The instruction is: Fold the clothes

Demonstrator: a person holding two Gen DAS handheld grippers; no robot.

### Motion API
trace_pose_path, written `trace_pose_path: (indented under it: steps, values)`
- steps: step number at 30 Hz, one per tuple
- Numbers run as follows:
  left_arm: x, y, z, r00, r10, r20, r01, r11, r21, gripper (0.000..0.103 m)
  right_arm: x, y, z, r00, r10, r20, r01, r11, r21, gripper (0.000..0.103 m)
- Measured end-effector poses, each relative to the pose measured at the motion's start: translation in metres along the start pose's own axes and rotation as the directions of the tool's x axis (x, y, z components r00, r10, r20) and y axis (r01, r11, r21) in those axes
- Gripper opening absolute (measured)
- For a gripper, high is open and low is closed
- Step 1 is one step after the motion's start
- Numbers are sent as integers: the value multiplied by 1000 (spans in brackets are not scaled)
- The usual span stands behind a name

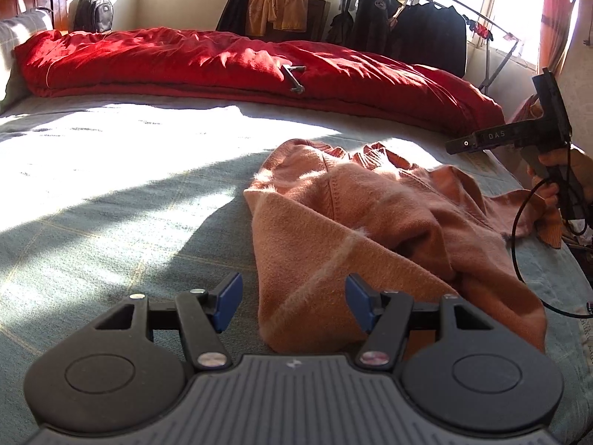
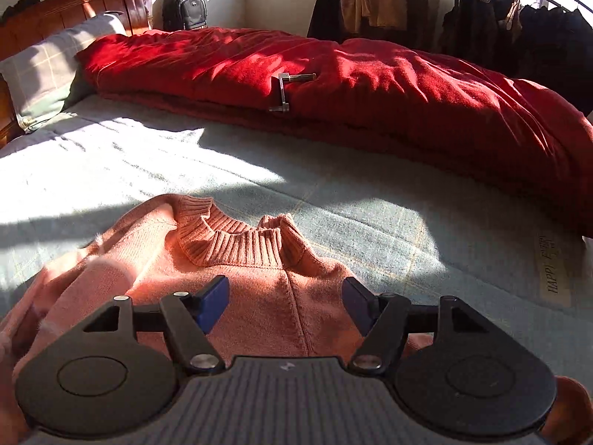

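Here the salmon-orange knit sweater point(image 1: 355, 222) lies rumpled on the pale green bedspread point(image 1: 111, 222), and everything else can be placed from it. Beyond the sweater, along the far side of the bed, runs a long folded red quilt point(image 1: 222, 63), with a small metal crank handle point(image 1: 292, 78) lying on its near slope. Past the quilt, against the wall under the windows, a grey backpack point(image 1: 93, 11) stands to the far left of the sweater, and a clothes rack with dark jackets point(image 1: 407, 26) stands to its far right. At the sweater's near edge, the left gripper point(image 1: 292, 306) hangs with its blue pads point(image 1: 227, 306) spread apart; a fold of the knit shows in the gap between them, but neither pad presses on it, so nothing is grasped. In the right wrist view the right gripper point(image 2: 283, 306) hovers over the sweater's shoulder, just this side of the ribbed collar point(image 2: 237, 241), with its fingers released and wide and the cloth lying loose beneath them rather than pinched. In the left wrist view that same tool appears at the sweater's right edge, raised above the fabric and held by a hand point(image 1: 556, 174), with a black cable point(image 1: 519, 244) looping down beside the sweater's sleeve.
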State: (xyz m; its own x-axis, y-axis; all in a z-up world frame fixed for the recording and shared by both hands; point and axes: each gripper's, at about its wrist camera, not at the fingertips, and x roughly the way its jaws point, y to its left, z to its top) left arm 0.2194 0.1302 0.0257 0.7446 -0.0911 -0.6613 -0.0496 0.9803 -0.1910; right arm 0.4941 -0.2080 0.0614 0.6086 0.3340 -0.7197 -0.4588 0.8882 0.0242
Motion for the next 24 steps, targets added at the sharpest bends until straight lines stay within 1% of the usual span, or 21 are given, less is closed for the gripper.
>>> trace_pose_path:
  steps: [1,3,4,7,12,14,16,17,19,21,24]
  values:
    - [-1,-1,0,1000,-10,2,10,1000,-3,62,-14,3,-7,1000,2,11,-2,1000,6,84]
    - [-3,-4,1,999,-34,8,34,999,-6,62,-36,8,-25,1000,13,20,-13,1000,28,91]
    - [-5,-6,1,999,-43,13,43,999,-3,62,-45,12,-34,1000,19,20,-19,999,40,92]
    - [-8,-13,1,997,-66,33,66,998,6,60,-58,30,-66,999,33,-4,-33,998,50,94]
    - [-11,-28,1,986,-160,41,161,987,-14,59,-55,68,-121,998,-3,-62,5,1000,31,94]
    - [-10,-37,2,984,-176,30,176,984,-6,59,-54,82,-138,998,-44,-53,45,999,19,94]
    - [-8,-46,3,981,-193,14,193,981,-1,59,-55,89,-148,994,-102,-32,102,995,7,103]
    - [-7,-52,2,979,-205,3,205,979,-3,59,-56,90,-152,992,-120,-22,121,993,9,103]
    - [-4,-61,-1,972,-233,-22,233,972,-9,60,-57,89,-157,993,-117,-22,117,992,40,103]
    - [-1,-70,-5,968,-244,-51,244,970,-17,60,-56,85,-162,994,-104,-30,106,991,77,103]
    - [1,-79,-13,973,-220,-78,217,975,-41,60,-53,83,-168,995,-97,-38,101,990,103,103]
